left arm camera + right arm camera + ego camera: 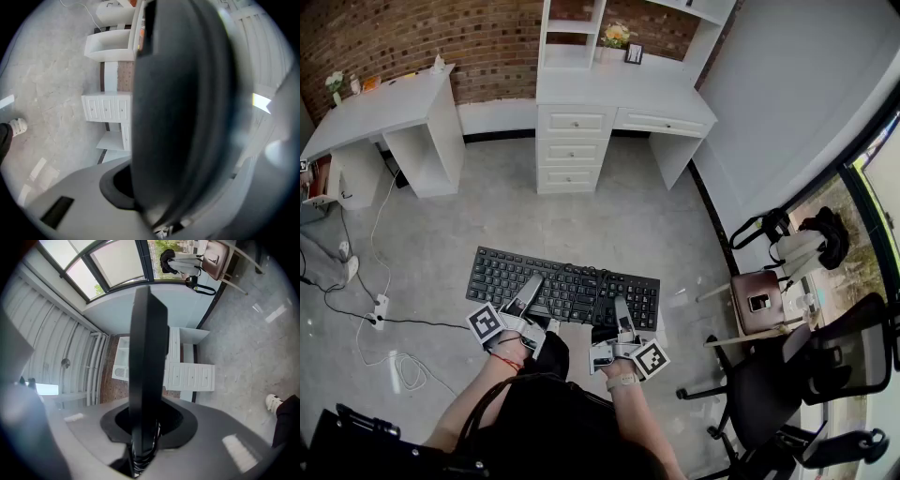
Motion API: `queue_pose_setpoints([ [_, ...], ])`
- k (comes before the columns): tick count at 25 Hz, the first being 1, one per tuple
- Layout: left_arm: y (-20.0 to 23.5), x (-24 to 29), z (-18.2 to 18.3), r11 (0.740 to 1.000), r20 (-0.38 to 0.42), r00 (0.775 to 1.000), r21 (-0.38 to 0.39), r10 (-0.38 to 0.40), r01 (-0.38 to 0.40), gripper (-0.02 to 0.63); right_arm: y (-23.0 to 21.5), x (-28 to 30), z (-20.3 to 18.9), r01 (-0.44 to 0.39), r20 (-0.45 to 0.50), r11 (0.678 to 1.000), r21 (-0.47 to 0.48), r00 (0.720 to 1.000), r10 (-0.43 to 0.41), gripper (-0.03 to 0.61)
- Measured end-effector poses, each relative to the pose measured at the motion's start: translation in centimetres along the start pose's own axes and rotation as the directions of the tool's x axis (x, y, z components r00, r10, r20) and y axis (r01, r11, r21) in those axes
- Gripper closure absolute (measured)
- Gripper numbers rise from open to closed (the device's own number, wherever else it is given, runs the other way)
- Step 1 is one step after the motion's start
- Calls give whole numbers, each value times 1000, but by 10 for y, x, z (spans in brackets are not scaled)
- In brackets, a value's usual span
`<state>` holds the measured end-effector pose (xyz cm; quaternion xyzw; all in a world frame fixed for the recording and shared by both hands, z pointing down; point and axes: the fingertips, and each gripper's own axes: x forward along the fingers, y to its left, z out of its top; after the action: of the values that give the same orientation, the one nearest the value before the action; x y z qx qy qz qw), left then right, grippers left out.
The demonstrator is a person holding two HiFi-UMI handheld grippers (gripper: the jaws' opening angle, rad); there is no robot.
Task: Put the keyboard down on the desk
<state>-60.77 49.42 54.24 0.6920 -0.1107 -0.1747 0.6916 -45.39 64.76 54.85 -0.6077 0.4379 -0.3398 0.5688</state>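
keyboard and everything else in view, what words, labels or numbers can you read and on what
No text is readable.
keyboard: key legends too small to read.
left cube marker, right cube marker: black-and-white patterns, no letters.
frame on the desk: too small to read.

keyboard (180,98) a close blur

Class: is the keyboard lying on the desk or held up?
Held up: left tongs and right tongs grip the keyboard over the floor.
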Motion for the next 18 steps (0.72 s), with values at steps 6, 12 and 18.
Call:
queue_pose_setpoints([
  [6, 19, 59, 29, 999, -6, 1000, -26, 26, -26, 488, -18, 59, 17, 16, 1, 1000, 9, 1000, -16, 502],
  [12, 22, 132, 70, 999, -24, 999, -19, 38, -38, 489, -28, 136, 35, 20, 1, 1000, 4, 1000, -20, 500],
  [18, 24, 180, 115, 999, -5, 999, -32, 37, -37, 489, -32, 206, 38, 21, -23, 1000, -7, 1000, -21, 499],
])
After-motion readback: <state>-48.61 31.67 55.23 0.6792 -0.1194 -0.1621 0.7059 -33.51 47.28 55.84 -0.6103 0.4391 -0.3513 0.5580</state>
